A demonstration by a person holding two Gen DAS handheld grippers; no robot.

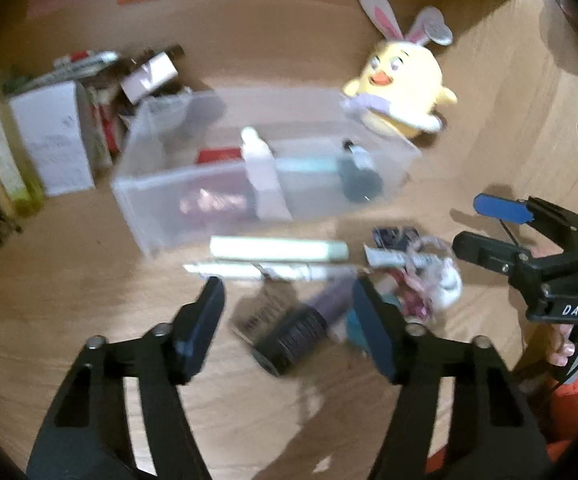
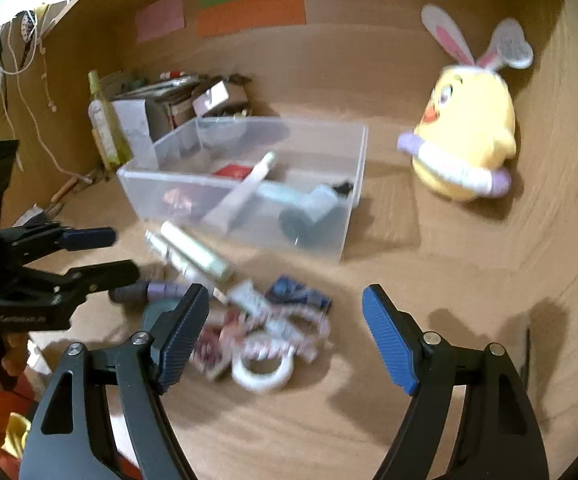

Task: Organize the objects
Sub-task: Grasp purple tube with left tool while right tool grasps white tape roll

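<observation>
While both jaws gape empty, left gripper (image 1: 289,320) nears the purple bottle (image 1: 305,320); crowded pile (image 2: 257,320) risks knocking neighbours, right gripper (image 2: 285,332) close.

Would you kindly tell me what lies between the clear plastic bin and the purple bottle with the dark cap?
Two pale tubes lie side by side between the clear plastic bin and the purple bottle, on the wooden table; the left wrist view shows it best.

My left gripper (image 1: 289,320) is matte black, with triangular cut-outs in its arms, silver screw heads at the joints and dark blue ribbed pads (image 1: 373,332). My right gripper (image 2: 285,336) matches it, its pads (image 2: 387,344) brighter blue, with white "DAS" lettering on its body. Bare fingers (image 1: 563,346) and an orange sleeve (image 1: 577,396) show behind.
</observation>
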